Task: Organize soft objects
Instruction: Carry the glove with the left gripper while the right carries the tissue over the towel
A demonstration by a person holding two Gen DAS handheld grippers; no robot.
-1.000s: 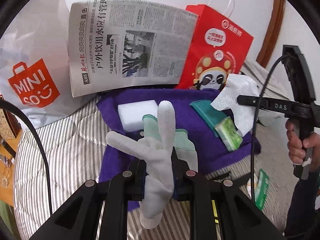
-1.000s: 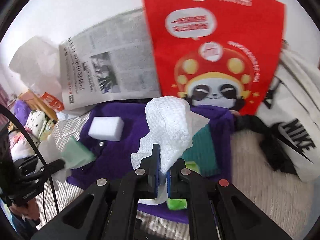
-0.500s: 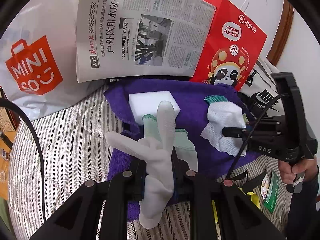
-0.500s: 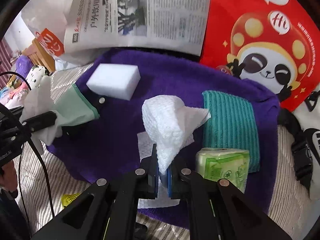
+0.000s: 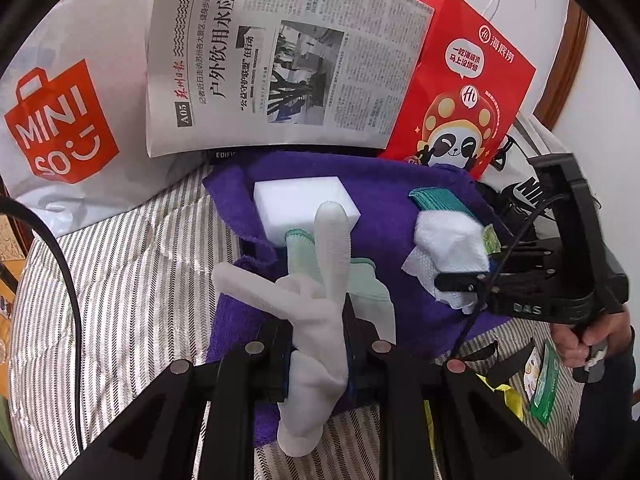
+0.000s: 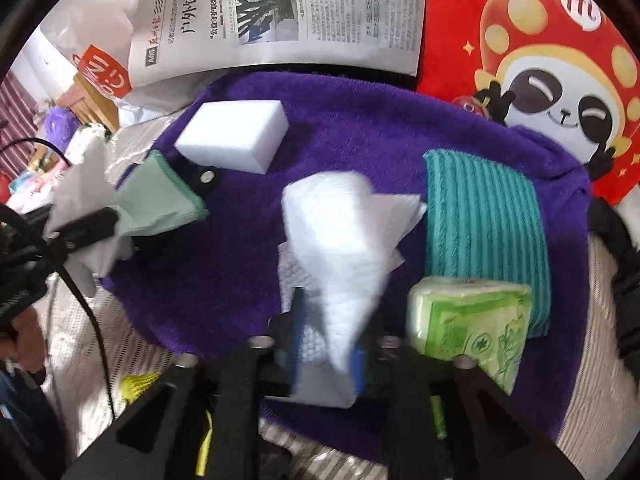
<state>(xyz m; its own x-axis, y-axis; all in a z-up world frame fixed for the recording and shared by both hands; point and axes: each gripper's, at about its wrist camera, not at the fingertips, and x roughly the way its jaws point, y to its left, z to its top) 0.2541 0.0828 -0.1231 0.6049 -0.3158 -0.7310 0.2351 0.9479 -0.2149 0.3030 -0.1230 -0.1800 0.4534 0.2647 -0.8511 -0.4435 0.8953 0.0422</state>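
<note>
My left gripper [image 5: 316,344] is shut on a white glove [image 5: 320,308], held upright over the near edge of a purple towel [image 5: 400,200]. A mint-green cloth [image 5: 360,284] lies just behind the glove, and a white sponge block [image 5: 300,200] sits further back. My right gripper [image 6: 328,340] is low over the purple towel [image 6: 360,120], its jaws opening. A crumpled white paper towel [image 6: 340,240] stands loose between its fingers. Right of it lie a folded teal cloth [image 6: 484,220] and a green tissue pack [image 6: 472,328].
A newspaper [image 5: 280,60], a red panda gift bag [image 5: 460,100] and a white Miniso bag [image 5: 60,128] stand behind the towel. Striped bedding [image 5: 120,280] lies all around. A black-and-white Nike garment [image 5: 528,192] is at the right, with a green sachet [image 5: 544,384] near the person's hand.
The right gripper came down onto the purple towel with the paper towel, and its fingers have spread apart. The left gripper still holds the glove in the same spot.
</note>
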